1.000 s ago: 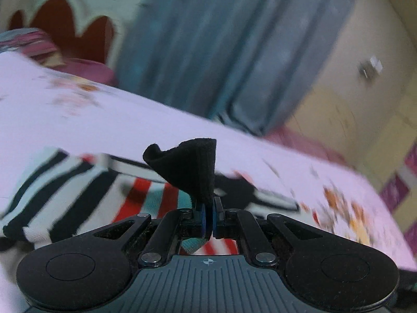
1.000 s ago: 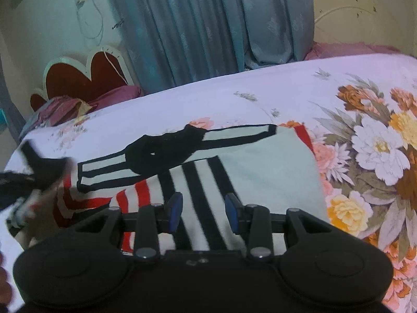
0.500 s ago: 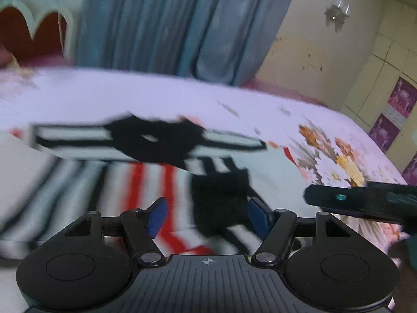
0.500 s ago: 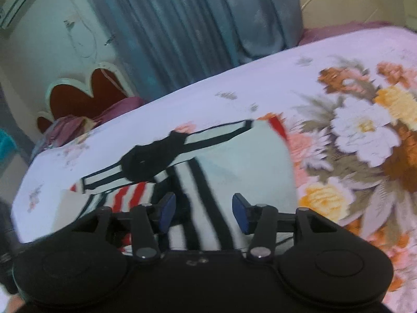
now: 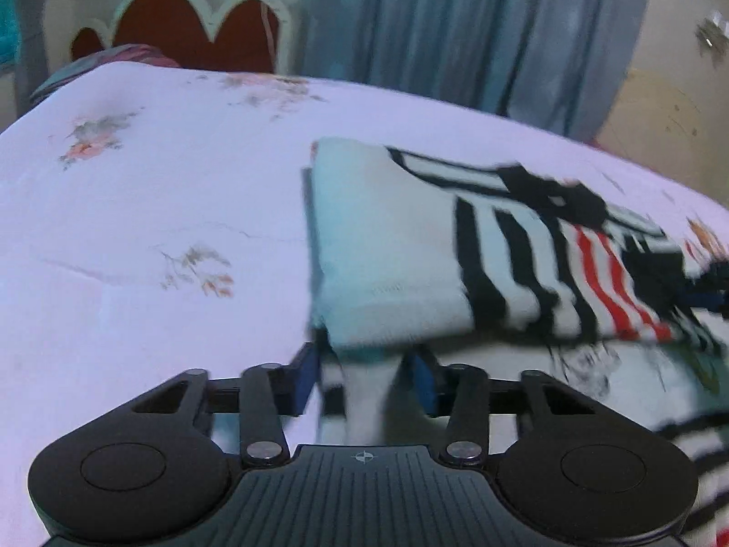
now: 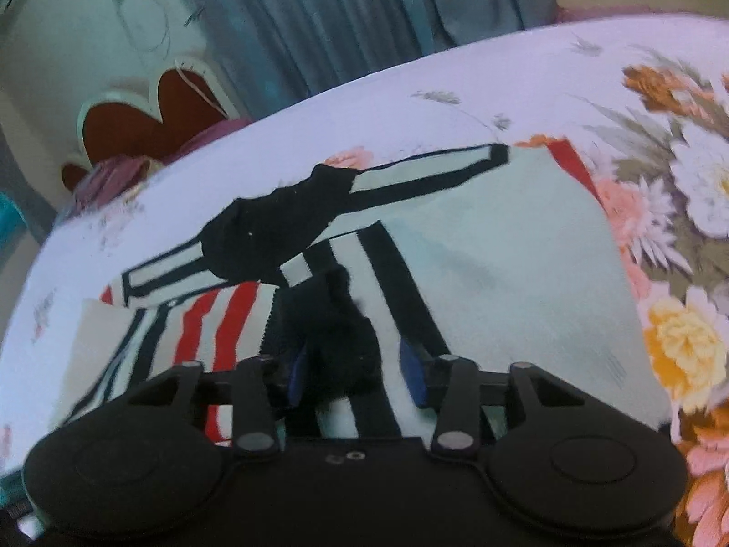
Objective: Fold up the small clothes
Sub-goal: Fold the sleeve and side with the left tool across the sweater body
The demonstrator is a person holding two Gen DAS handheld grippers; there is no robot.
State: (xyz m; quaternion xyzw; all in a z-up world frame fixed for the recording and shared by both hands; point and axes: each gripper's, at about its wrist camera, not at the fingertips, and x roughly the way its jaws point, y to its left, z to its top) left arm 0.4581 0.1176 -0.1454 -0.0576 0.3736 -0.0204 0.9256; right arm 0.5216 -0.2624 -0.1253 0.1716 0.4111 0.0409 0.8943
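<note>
A small striped garment (image 5: 478,250), pale mint with black and red stripes and a black collar, lies partly folded on the bed. It also shows in the right wrist view (image 6: 455,264). My left gripper (image 5: 367,374) is open, its jaws on either side of the garment's near left edge. My right gripper (image 6: 357,371) is open over the garment's near middle, with a black cuff (image 6: 337,332) lying between its blue pads. The views are motion blurred.
The bed sheet (image 5: 136,228) is white with flower prints, larger blooms at the right (image 6: 683,191). A red scalloped headboard (image 5: 182,23) and pillows stand at the far end. Grey-blue curtains (image 5: 455,23) hang behind the bed.
My left gripper let go of the black cuff it held a second ago, opened, and swung to the garment's left edge. My right gripper opened wider and moved over the dropped cuff.
</note>
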